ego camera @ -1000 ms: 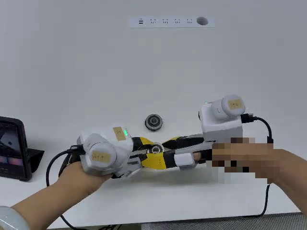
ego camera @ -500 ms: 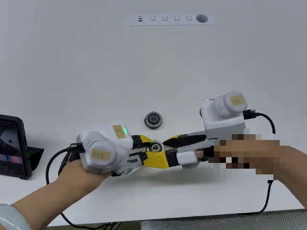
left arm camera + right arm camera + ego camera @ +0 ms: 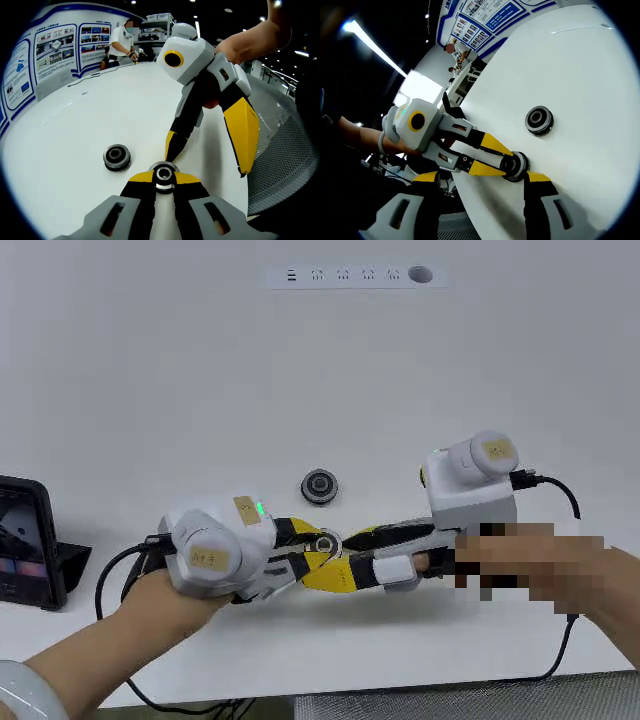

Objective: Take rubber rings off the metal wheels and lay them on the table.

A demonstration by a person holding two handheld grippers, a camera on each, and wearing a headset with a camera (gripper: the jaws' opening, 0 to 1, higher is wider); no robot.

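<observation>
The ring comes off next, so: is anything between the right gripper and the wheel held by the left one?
Nothing visible. The right gripper, jaws open, sits close beside the wheel clamped in the left gripper; the second wheel lies apart on the table.

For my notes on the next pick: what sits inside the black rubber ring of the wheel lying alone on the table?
The black rubber ring encircles a round silver metal wheel with a dark centre hole. Its underside, flat on the white table, is covered.
</observation>
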